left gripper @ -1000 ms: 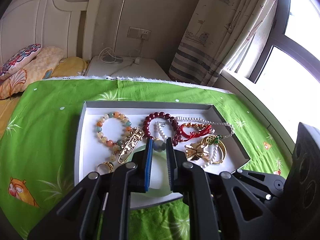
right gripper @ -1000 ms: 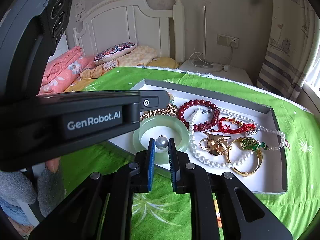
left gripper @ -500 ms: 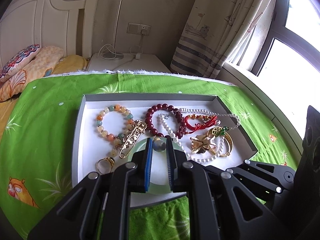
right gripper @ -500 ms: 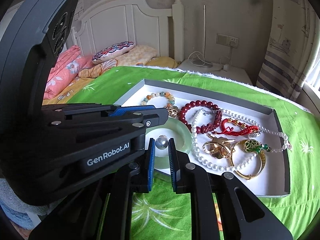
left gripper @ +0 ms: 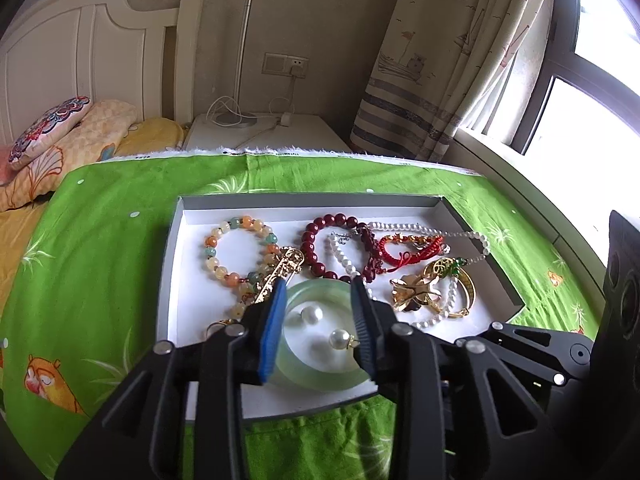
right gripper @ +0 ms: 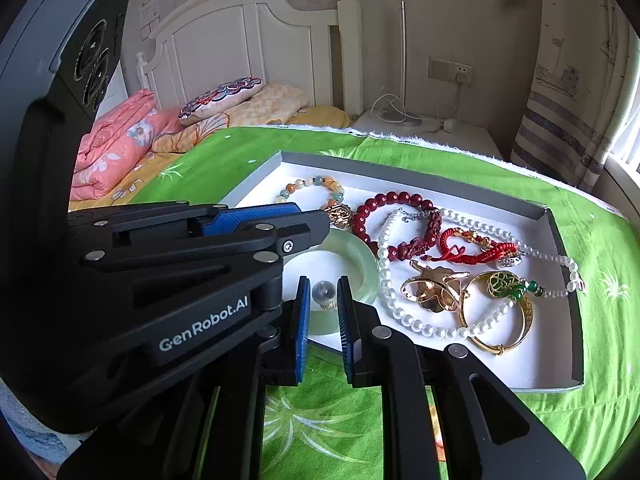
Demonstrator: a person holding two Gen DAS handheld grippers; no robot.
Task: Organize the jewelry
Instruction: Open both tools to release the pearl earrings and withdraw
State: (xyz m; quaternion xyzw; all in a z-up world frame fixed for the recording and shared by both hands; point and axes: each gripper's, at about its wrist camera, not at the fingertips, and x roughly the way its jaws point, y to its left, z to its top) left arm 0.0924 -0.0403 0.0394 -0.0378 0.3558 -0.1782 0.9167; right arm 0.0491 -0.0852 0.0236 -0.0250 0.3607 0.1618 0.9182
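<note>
A shallow grey tray point(left gripper: 312, 201) point(right gripper: 560, 240) on the green cloth holds a pale green jade bangle point(left gripper: 320, 376) point(right gripper: 366, 268), a dark red bead bracelet point(left gripper: 310, 240), a pastel bead bracelet point(left gripper: 212, 248), a pearl necklace point(right gripper: 400, 312), a red cord bracelet point(right gripper: 472, 256) and gold pieces point(right gripper: 436, 292). My left gripper point(left gripper: 318, 292) is open above the bangle; two pearl earrings point(left gripper: 312, 314) point(left gripper: 339, 337) lie inside it. My right gripper point(right gripper: 323, 284) is shut on a pearl earring point(right gripper: 324, 291) over the bangle.
The left gripper's black body point(right gripper: 160, 280) fills the left of the right wrist view. A bed with pillows point(right gripper: 224, 96), a white nightstand point(left gripper: 260, 136), curtain point(left gripper: 440, 60) and window sill point(left gripper: 520, 184) lie behind the table.
My left gripper has opened and let its pearl earring drop inside the jade bangle. The right gripper stays shut on its pearl earring, now lower over the bangle.
</note>
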